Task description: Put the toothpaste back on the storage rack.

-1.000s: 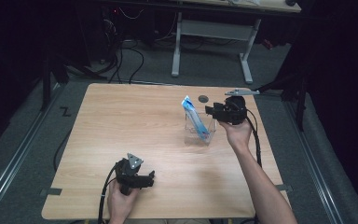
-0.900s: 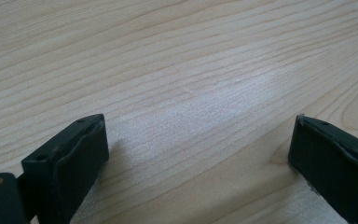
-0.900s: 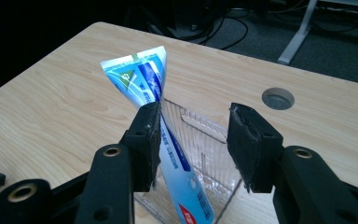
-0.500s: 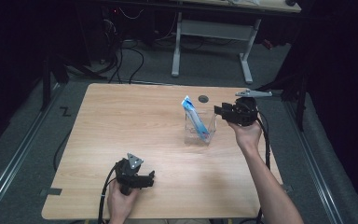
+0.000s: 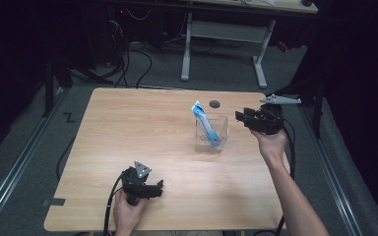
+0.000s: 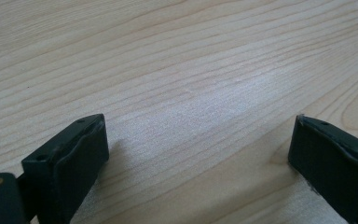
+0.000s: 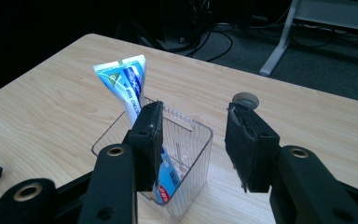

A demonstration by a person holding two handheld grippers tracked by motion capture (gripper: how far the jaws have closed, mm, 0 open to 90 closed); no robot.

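My right gripper (image 5: 242, 117) hangs just right of the clear container (image 5: 211, 133), jaws partly apart and having just been narrowing with nothing between them. The toothpaste tube (image 7: 129, 88) stands tilted inside, crimped end up, leaning on the far-left wall for support. My left gripper (image 5: 156, 189) rests low over the near bench (image 5: 128, 128), jaws wide and empty, parked clear of the work.
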